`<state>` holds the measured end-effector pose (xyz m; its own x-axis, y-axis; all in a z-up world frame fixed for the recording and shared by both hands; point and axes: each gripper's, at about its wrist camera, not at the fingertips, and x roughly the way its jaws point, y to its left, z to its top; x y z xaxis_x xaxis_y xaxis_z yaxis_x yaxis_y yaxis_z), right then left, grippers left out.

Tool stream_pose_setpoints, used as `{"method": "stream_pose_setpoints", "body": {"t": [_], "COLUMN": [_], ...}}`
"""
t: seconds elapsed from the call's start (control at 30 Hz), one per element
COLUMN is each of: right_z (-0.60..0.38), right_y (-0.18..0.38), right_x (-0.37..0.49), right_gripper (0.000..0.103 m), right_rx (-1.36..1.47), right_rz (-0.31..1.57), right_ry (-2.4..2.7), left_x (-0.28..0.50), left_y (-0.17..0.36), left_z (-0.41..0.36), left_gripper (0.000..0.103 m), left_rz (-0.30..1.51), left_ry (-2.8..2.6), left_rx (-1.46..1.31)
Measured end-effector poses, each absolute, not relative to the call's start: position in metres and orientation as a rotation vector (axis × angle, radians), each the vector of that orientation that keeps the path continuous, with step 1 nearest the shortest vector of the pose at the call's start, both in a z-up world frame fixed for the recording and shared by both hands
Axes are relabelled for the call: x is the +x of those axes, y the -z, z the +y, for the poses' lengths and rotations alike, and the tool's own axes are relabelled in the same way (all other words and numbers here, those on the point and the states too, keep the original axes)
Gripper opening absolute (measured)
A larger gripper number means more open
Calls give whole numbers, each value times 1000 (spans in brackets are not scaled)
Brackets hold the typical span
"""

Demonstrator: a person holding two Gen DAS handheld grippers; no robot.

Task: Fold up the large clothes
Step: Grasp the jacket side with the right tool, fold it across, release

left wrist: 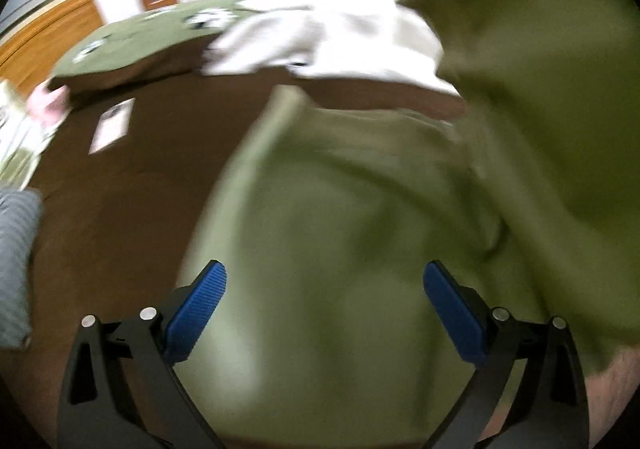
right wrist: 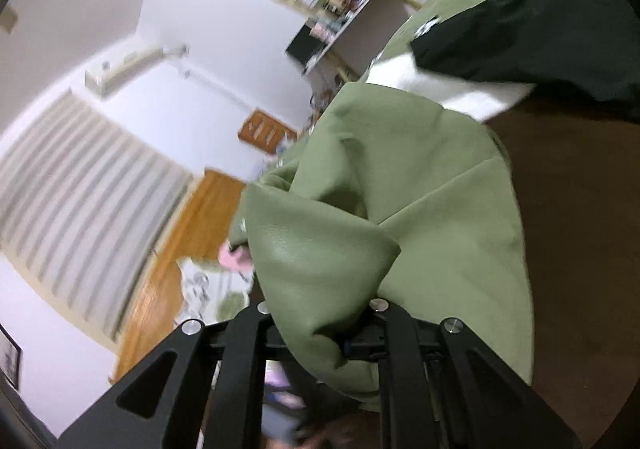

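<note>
A large olive-green garment (left wrist: pixel 340 209) lies on the brown bed surface (left wrist: pixel 132 209), with one side lifted high at the right of the left wrist view. My left gripper (left wrist: pixel 324 285) is open, its blue pads (left wrist: pixel 196 317) spread above the cloth, holding nothing. In the right wrist view the same green garment (right wrist: pixel 400 217) drapes over my right gripper (right wrist: pixel 320 325), which is shut on a bunched fold of it. The fingertips are hidden by the cloth. The view is tilted and lifted above the bed.
A white garment (left wrist: pixel 328 37) lies beyond the green one, with a green patterned quilt (left wrist: pixel 148 37) behind. A black garment (right wrist: pixel 532 25) lies at the far side. A grey cloth (left wrist: pixel 16 261) sits at the left edge. A paper card (left wrist: pixel 112 125) lies on the bed.
</note>
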<state>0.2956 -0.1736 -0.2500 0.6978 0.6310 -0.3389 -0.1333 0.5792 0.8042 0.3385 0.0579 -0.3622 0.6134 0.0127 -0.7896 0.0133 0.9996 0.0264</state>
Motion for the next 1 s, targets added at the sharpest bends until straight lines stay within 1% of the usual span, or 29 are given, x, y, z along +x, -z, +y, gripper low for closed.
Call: {"method": "stream_pose_setpoints", "body": {"t": [0.1,0.2,0.37,0.57,0.7,0.77,0.83,0.87,0.9,0.93,0.97,1.0], "right_z": [-142,-86,-8,34,64,79,85,85,85,85,84,82], "right_y": [262,273,315,354,373,387,392,392,391,389,387,384], "right_x": [303,307,300,263,271,274,277,277,276,277,277,276], "right_gripper": [14,14,14,14,15,17,22,23,32,47,60,79], "right_rx": [767,591,308,129,40,-29,-64,-74,-79,-76,-62,-28], "right_rz": [722,798,949,1031,1075,1100,1119,1119,1118,1118,1123,1134], "right_ry": [-501,-498,-474,-454,-429,-423,-422,-423,-427,-438,-462,-508], "left_x": [315,292,261,240,233,227,225,224,223,222,222,222], "left_y": [348,341,350,366,374,378,383,385,386,387,386,386], "left_z": [104,147,204,227,234,235,236,235,235,235,236,236], "left_gripper": [97,97,97,97,97,97,97,97,97,97,97,97], "left_rz": [900,896,948,1000,1028,1035,1047,1051,1053,1052,1048,1044], "left_ry": [-95,-203,-320,-349,-351,-355,-352,-348,-345,-341,-334,-328], "left_rx": [21,25,-14,-36,-53,-64,-72,-74,-74,-77,-81,-84]}}
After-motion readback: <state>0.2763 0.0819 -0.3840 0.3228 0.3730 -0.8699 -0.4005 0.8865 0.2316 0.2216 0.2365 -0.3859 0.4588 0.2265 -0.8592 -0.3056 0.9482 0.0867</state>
